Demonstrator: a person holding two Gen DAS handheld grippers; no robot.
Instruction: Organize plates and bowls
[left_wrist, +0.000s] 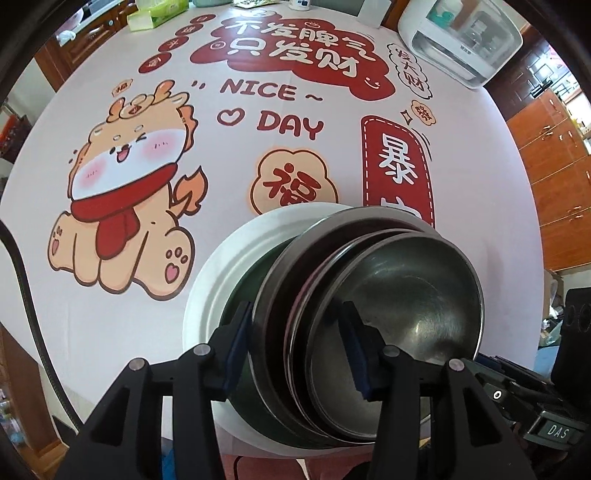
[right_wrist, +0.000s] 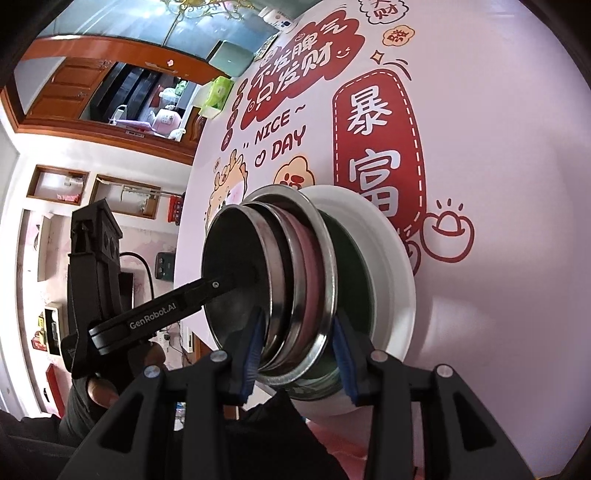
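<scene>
1. Near the table's (left_wrist: 110, 325) front edge, a stack of steel bowls (left_wrist: 399, 295) is sitting in a green bowl (right_wrist: 351, 266) on a white plate (left_wrist: 214, 280).
2. The left gripper (left_wrist: 295, 347) is straddling the bowl rims, jaws spread; whether its pads are pressing them cannot be told.
3. The right gripper (right_wrist: 299, 354) is likewise bracketing the stack, jaws apart.

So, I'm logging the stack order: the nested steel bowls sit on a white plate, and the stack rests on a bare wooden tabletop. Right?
Not quite. The steel bowls do sit on the white plate, but the left wrist view shows a printed cartoon tablecloth under them, not bare wood.
</scene>
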